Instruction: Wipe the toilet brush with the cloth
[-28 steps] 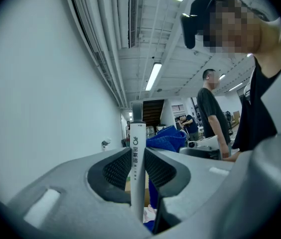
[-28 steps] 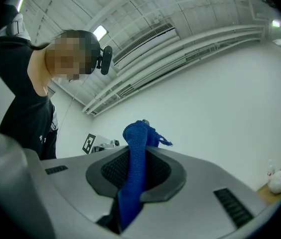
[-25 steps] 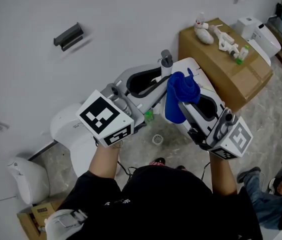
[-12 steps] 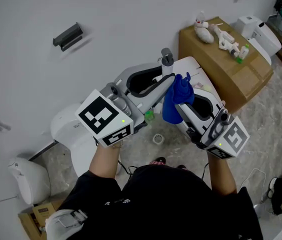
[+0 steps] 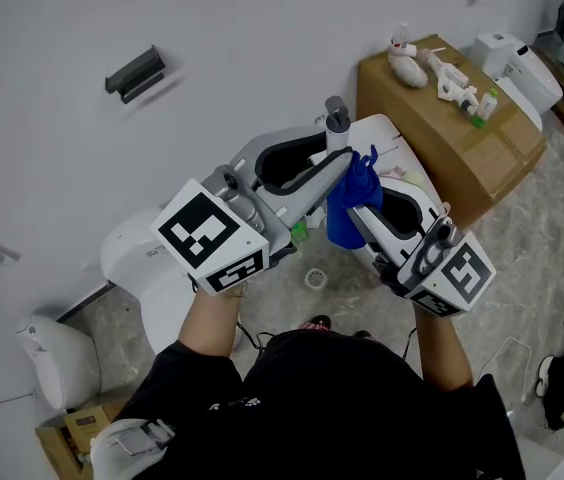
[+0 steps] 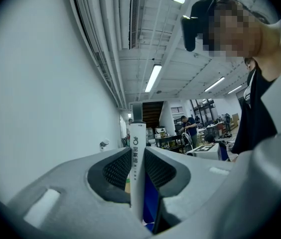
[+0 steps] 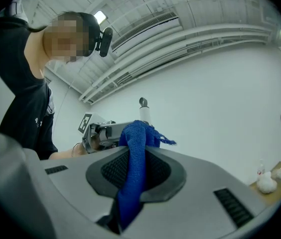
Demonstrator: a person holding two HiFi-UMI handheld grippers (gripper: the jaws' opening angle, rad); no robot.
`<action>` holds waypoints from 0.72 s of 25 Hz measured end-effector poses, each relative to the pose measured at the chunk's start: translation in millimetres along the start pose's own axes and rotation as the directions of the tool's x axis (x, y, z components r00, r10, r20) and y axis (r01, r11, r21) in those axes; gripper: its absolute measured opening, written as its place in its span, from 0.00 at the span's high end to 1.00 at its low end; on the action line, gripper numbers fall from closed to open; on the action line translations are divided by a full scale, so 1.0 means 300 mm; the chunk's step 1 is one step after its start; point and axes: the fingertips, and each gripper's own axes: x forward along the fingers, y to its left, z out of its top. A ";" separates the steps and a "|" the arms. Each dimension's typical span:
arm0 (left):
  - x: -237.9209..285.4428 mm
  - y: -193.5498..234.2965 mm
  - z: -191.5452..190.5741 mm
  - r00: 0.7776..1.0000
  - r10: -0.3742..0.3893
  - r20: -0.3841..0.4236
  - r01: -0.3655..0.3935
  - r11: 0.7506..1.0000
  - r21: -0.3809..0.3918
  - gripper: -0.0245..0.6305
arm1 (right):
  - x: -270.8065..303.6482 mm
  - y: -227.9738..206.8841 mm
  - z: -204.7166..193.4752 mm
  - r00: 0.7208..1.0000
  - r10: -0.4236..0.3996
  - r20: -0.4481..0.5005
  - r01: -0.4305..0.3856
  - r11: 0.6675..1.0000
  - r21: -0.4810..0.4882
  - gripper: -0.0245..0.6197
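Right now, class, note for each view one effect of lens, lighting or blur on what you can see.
Head view: evenly lit, sharp, soft shadows on the wall. Left gripper view: fisheye bending, dark round border, glaring ceiling lamps; toilet brush handle sharp. Right gripper view: same border; cloth slightly soft.

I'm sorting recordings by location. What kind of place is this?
Probably a mock bathroom corner inside a large workshop: a white toilet stands beside a cardboard box, and the left gripper view shows a hall with ceiling strip lights and workbenches.
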 end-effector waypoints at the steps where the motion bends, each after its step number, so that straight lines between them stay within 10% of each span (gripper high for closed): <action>1: 0.000 0.000 0.000 1.000 0.000 0.000 0.000 1.000 0.001 0.83 | 0.000 -0.001 -0.001 1.000 -0.001 0.000 0.001 1.000 0.002 0.86; 18: 0.000 0.001 -0.002 1.000 0.000 -0.003 0.000 1.000 -0.009 0.83 | -0.007 -0.013 -0.037 0.999 -0.027 -0.029 0.027 1.000 0.011 0.86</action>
